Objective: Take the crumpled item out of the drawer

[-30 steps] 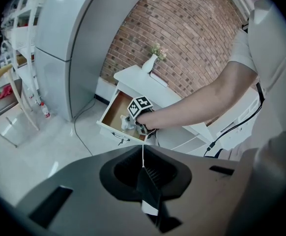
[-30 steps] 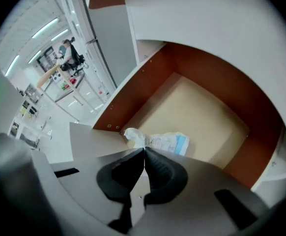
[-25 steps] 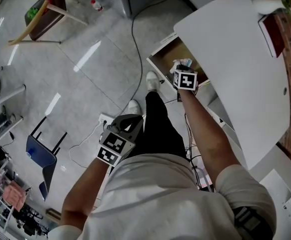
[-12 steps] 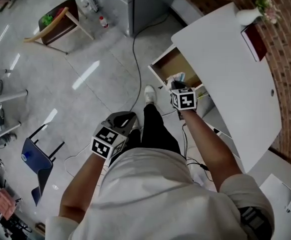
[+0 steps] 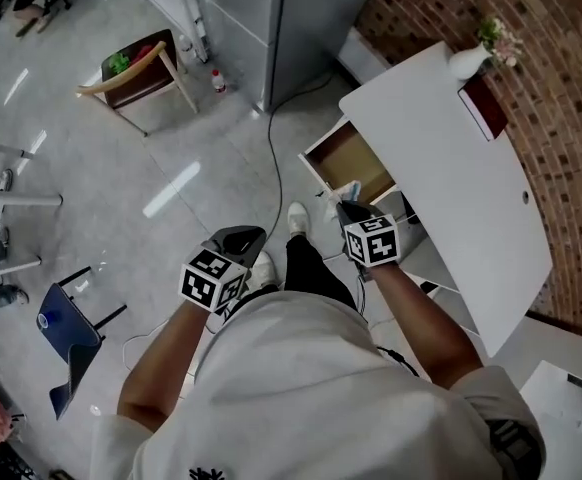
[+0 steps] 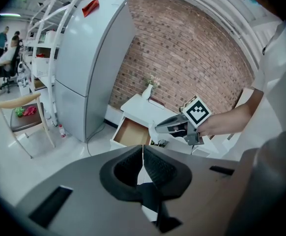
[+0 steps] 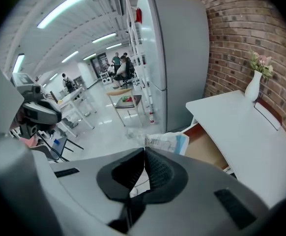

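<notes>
My right gripper point(image 5: 345, 206) is shut on the crumpled item point(image 5: 348, 189), a white and pale blue wrapper, and holds it in the air above the front edge of the open wooden drawer point(image 5: 351, 161). In the right gripper view the crumpled item point(image 7: 166, 142) sticks out just past the closed tips of the right gripper point(image 7: 144, 151), with the drawer point(image 7: 208, 151) below. The left gripper point(image 5: 239, 240) hangs over the floor by my leg. In its own view the left gripper point(image 6: 143, 149) is shut with nothing in it and looks at the right gripper point(image 6: 168, 127) and the drawer point(image 6: 131, 132).
The drawer belongs to a white table point(image 5: 451, 178) against a brick wall point(image 5: 561, 118), with a vase point(image 5: 471, 61) and a dark red book point(image 5: 483, 106) on it. A grey fridge point(image 5: 301, 18), a wooden chair point(image 5: 136, 68), a blue chair point(image 5: 61, 328) and a floor cable point(image 5: 271, 158) surround me.
Both grippers have risen and drawn back toward my body. The right one has lifted the crumpled item from inside the drawer to above its front edge.
</notes>
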### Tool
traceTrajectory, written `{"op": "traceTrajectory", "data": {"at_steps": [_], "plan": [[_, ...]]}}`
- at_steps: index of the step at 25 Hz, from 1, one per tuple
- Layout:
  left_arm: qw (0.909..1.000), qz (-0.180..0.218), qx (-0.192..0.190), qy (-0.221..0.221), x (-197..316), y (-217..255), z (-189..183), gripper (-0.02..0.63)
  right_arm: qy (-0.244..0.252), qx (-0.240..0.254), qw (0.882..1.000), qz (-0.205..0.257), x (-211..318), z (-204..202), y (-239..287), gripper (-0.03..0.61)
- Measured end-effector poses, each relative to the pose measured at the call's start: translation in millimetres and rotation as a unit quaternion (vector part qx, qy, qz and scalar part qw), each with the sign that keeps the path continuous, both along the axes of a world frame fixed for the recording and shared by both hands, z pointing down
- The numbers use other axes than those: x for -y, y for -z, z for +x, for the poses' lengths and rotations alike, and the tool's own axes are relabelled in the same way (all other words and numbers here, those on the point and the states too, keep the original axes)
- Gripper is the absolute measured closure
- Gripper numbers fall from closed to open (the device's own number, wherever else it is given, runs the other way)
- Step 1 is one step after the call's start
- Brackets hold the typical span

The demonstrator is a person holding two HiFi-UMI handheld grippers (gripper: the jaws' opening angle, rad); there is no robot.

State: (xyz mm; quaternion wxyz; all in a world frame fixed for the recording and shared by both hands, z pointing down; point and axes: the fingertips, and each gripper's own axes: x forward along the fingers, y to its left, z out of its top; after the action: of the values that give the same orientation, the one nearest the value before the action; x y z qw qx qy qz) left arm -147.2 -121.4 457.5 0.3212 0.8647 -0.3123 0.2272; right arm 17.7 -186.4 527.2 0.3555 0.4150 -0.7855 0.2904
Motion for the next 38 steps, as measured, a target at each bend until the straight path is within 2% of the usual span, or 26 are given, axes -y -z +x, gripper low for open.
{"op": "traceTrajectory", "data": {"at_steps": [6,13,25,38], "plan": [[0.9999,0.002,-0.007,0.014,-30.3,21.9,-14.1,0.588,0.032,0.027,0.999,0.012,-53.6,-26.5,47.7,0.549],[0.9999,-0.003,-0.007,0.013,-56.9,30.3,-18.0,0.588,0.037,0.054,0.998,0.019,-97.5,-33.9,77.9,0.549],[0.9996,0.016,-0.008,-0.02,-70.8,40.5,-4.4,0.589,0.03,0.05,0.998,0.03,-135.4,-26.5,89.1,0.549],[0.9999,0.007,-0.007,-0.004,-90.0,26.3,-21.7,0.589,0.045,0.052,0.997,0.03,-148.7,-42.1,87.3,0.549]]}}
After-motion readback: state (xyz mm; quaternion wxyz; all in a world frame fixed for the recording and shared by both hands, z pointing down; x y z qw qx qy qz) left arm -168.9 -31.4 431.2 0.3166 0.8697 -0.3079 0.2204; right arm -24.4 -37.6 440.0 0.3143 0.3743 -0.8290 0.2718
